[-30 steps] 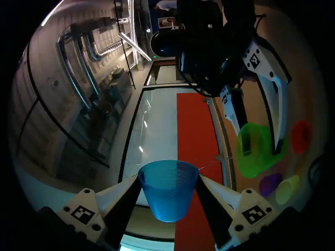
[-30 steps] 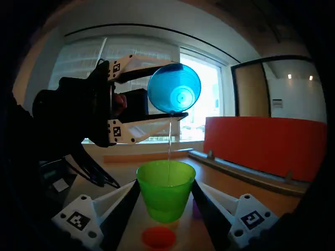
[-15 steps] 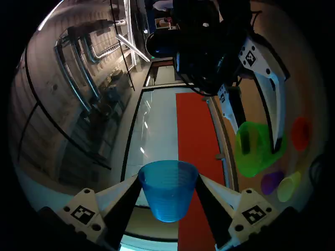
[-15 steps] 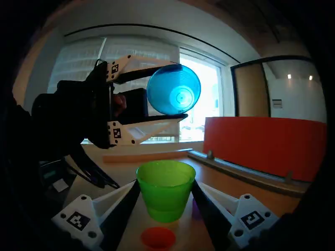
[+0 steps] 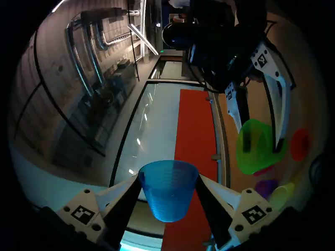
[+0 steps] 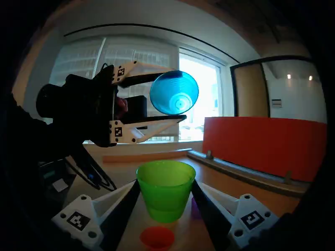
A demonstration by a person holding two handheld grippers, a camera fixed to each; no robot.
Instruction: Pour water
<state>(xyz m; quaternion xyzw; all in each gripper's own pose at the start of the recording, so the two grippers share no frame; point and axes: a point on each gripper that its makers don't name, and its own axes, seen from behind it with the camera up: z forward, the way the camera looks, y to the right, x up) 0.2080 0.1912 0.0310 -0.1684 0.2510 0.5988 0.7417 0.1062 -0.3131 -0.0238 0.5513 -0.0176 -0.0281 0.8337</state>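
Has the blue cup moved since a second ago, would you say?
Yes, slightly down: in the right gripper view, the blue cup sits lower against the window frame.

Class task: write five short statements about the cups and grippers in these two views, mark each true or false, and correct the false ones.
1. The left gripper holds a blue cup between its fingers. True.
2. The green cup lies on its side on the table. False: it stands upright between the fingers of the right gripper.
3. A stream of water runs from the blue cup into the green cup. False: the blue cup is tipped above the green cup, but no stream shows.
4. An orange cup sits on the table in front of the green cup. True.
5. The panel behind the table is blue. False: it is red.
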